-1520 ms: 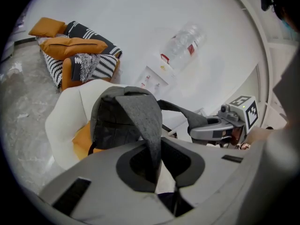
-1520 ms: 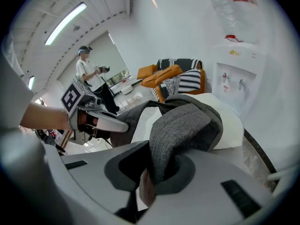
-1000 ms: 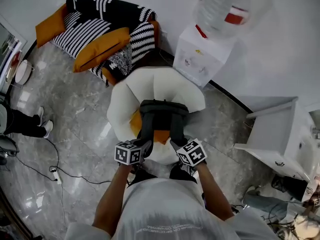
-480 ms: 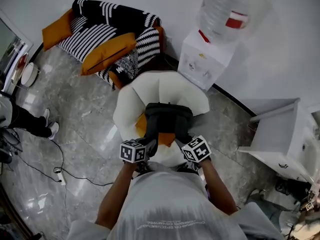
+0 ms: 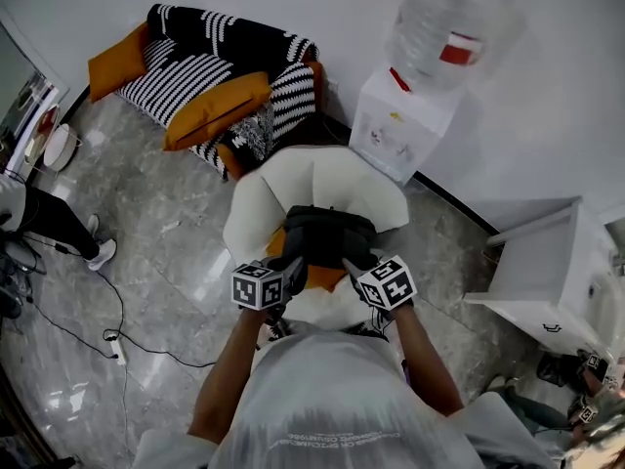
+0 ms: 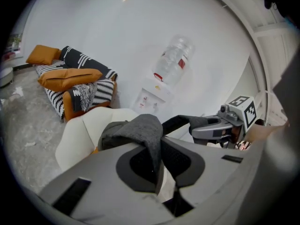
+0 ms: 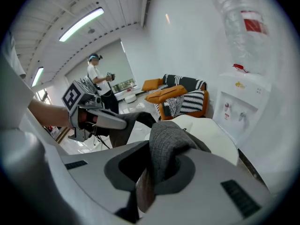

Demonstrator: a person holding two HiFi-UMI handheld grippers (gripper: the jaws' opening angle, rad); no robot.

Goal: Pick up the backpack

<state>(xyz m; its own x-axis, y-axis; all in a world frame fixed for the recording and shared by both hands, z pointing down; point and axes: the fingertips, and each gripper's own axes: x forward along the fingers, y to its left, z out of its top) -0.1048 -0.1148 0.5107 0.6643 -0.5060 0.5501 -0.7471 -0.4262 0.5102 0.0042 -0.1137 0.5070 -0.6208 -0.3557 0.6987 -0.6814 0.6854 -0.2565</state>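
Dark grey fabric backpack (image 5: 327,234) lies just ahead of both tools over a cream shell-shaped chair (image 5: 252,203), left tool (image 5: 291,274) and right tool (image 5: 352,268) each clamped on a shoulder strap (image 6: 149,131), probably for a level lift.

Left gripper (image 5: 293,271) and right gripper (image 5: 350,266) have both risen slightly, hauling the backpack (image 5: 327,234) higher over the white chair (image 5: 293,179).

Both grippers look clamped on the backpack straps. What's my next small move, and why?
Probably raise both grippers evenly, straight up. The left gripper and right gripper are each shut on a grey fabric strap of the dark grey backpack, which appears to rest on the cream shell chair.
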